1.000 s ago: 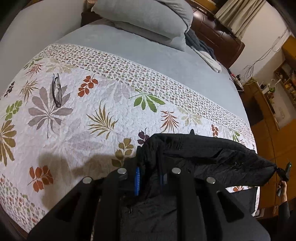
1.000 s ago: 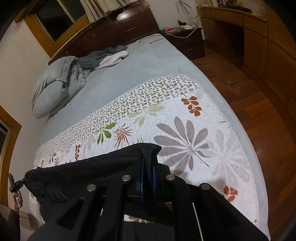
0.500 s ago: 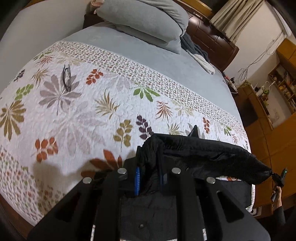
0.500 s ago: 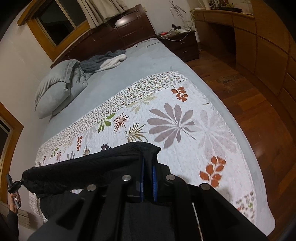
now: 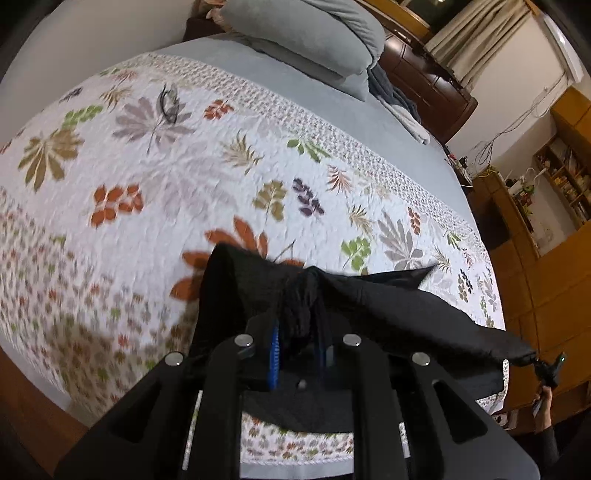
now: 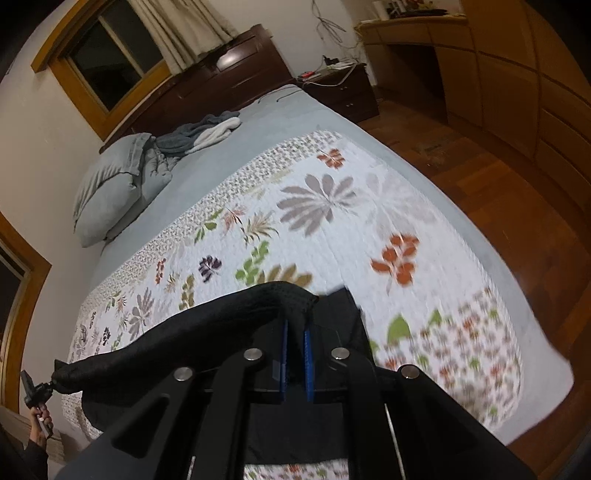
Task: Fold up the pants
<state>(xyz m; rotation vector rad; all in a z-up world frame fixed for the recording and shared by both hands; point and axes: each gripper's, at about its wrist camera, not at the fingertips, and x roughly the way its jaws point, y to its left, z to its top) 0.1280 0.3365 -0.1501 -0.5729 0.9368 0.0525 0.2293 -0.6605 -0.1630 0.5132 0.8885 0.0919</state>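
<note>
Black pants (image 5: 388, 306) hang stretched between my two grippers above the foot of a bed with a white leaf-print quilt (image 5: 166, 177). My left gripper (image 5: 298, 332) is shut on one bunched corner of the pants' top edge. In the right wrist view my right gripper (image 6: 295, 332) is shut on the other corner, and the pants (image 6: 192, 328) run left from it as a taut band. At the far end of that band each view shows the opposite gripper: the right gripper (image 5: 532, 360) in the left view, the left gripper (image 6: 51, 384) in the right. Lower cloth drapes below onto the quilt (image 6: 332, 229).
A pair of glasses (image 5: 166, 101) lies on the quilt at the far left. Grey pillows (image 5: 306, 33) and a heap of grey and white cloth (image 6: 203, 134) sit at the head of the bed. Wooden floor (image 6: 498, 177) and cabinets (image 6: 517, 74) flank the right side.
Both grippers have drawn back toward the foot of the bed and sunk a little, carrying the pants with them. More quilt now shows beyond the cloth. Both grips are unchanged.
</note>
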